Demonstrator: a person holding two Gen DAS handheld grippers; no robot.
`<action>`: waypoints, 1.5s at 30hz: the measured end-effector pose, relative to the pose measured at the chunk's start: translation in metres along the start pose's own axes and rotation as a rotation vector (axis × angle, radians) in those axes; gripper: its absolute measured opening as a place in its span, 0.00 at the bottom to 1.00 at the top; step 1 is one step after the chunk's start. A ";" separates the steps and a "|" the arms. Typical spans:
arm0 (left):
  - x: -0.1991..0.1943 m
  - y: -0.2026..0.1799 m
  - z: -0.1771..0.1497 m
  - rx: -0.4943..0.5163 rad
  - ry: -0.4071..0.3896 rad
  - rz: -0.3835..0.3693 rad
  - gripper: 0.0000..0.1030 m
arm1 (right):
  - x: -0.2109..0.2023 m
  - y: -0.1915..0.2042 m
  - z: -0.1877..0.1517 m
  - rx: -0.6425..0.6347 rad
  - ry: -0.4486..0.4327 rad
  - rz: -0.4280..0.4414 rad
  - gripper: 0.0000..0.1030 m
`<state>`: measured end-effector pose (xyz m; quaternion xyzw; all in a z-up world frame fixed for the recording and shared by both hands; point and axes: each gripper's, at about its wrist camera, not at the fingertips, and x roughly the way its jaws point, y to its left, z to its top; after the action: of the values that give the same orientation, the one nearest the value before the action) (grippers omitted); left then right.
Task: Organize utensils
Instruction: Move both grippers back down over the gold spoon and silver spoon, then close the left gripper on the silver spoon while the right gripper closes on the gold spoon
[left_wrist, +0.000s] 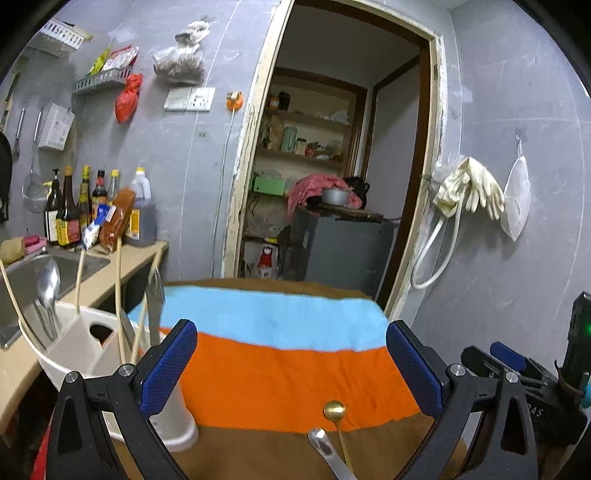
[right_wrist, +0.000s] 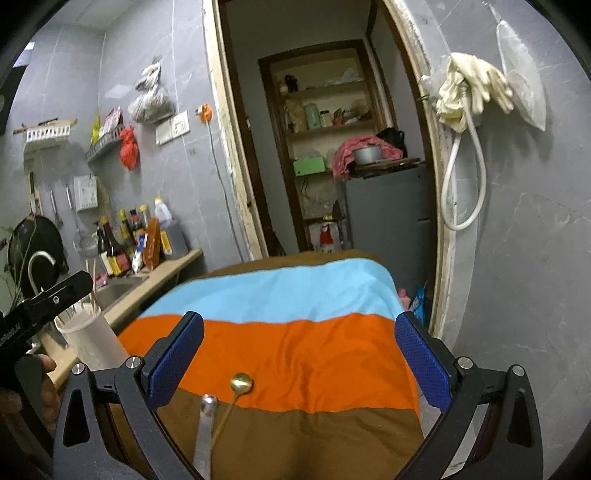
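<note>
Step in hand: pick-up stage, judged. Two utensils are not yet sorted; neither is grasped.
Left hand-held gripper (left_wrist: 291, 363): fingers wide apart, empty, hovering over the striped cloth (left_wrist: 288, 369) on the bench.
Right hand-held gripper (right_wrist: 299, 363): fingers wide apart, empty, hovering over the same cloth.
Gold spoon (right_wrist: 241, 382): on the cloth at 6 o'clock in both wrist views, bowl at the orange/brown border, thin handle running toward the camera.
Steel utensil (right_wrist: 207, 424): just beside the gold spoon on its left; only a flat handle shows, type unclear.
Utensil holder (left_wrist: 92, 339): white, at 8 o'clock in the left view, on the cloth's left edge; holds chopsticks (left_wrist: 119, 291) and a steel spoon (left_wrist: 48, 286).
Next move calls for: lowering one gripper, closing across a thin handle, lifting toward a holder compartment. Which compartment suits it, I cannot tell.
</note>
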<state>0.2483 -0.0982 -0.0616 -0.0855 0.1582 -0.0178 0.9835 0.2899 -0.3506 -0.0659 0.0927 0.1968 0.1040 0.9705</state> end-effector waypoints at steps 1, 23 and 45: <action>0.003 0.000 -0.005 -0.002 0.017 0.006 1.00 | 0.005 -0.003 -0.003 -0.002 0.013 0.015 0.98; 0.073 0.003 -0.077 -0.057 0.383 -0.104 0.77 | 0.144 0.002 -0.067 0.002 0.426 0.350 0.45; 0.121 0.013 -0.105 -0.197 0.603 -0.274 0.20 | 0.197 0.046 -0.081 -0.134 0.640 0.549 0.17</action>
<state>0.3303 -0.1098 -0.1998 -0.1916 0.4297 -0.1587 0.8680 0.4274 -0.2486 -0.2002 0.0415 0.4490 0.3944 0.8007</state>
